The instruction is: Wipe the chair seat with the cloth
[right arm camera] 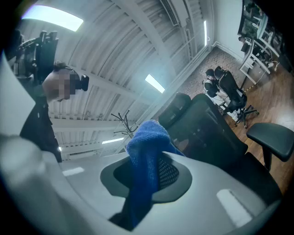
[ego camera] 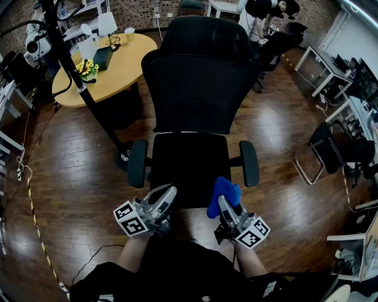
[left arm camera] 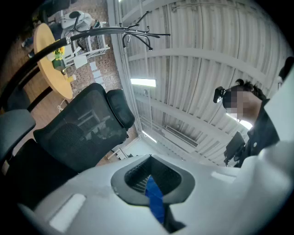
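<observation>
A black office chair faces me in the head view, its seat (ego camera: 188,160) just beyond both grippers. My right gripper (ego camera: 225,203) hovers over the seat's front right corner, shut on a blue cloth (ego camera: 223,192) that bunches above its jaws. In the right gripper view the cloth (right arm camera: 144,146) stands up out of the right gripper (right arm camera: 154,161), with the chair's backrest (right arm camera: 209,126) behind. My left gripper (ego camera: 167,193) is at the seat's front left edge, jaws closed together. The left gripper (left arm camera: 151,158) shows a thin blue strip in its slot; I cannot tell what that is.
The tall mesh backrest (ego camera: 199,76) and two armrests (ego camera: 137,163) (ego camera: 249,163) bound the seat. A round wooden table (ego camera: 115,68) and a black pole stand (ego camera: 80,82) are at the back left. Desks and another chair (ego camera: 339,147) line the right. A person (ego camera: 264,10) stands far behind.
</observation>
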Tool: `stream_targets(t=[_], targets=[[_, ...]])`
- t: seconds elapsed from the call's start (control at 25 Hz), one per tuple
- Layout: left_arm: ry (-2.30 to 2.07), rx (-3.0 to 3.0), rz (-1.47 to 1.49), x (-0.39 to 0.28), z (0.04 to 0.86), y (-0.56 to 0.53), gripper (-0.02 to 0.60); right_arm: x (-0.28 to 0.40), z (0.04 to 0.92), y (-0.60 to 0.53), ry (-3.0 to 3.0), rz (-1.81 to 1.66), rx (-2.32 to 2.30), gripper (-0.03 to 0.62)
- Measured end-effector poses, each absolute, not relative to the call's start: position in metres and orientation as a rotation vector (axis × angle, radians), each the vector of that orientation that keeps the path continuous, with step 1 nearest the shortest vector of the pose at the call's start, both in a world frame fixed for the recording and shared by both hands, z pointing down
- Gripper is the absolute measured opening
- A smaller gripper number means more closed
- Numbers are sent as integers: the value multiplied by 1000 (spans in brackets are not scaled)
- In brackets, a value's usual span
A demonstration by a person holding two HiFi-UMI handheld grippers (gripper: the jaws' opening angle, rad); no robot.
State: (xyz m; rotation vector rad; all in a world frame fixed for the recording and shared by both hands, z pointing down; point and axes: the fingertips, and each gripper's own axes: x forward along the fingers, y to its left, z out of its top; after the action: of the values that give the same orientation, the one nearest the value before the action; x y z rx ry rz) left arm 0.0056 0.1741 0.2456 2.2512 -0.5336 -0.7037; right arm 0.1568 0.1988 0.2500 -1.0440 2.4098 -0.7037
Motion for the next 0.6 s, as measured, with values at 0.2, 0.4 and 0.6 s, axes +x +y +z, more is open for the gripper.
stream_targets(t=[0.2, 0.4, 0.6], targets=[[-482, 2210, -658, -19, 270, 115, -8, 133, 289, 117, 2405, -786, -1173, 61], [-475, 2153, -605, -23, 302, 82, -8, 158, 377, 48, 2444, -894, -1452, 61], [-547, 2120, -560, -31, 330, 69, -8, 190, 477, -24, 2486, -981, -1615, 61]])
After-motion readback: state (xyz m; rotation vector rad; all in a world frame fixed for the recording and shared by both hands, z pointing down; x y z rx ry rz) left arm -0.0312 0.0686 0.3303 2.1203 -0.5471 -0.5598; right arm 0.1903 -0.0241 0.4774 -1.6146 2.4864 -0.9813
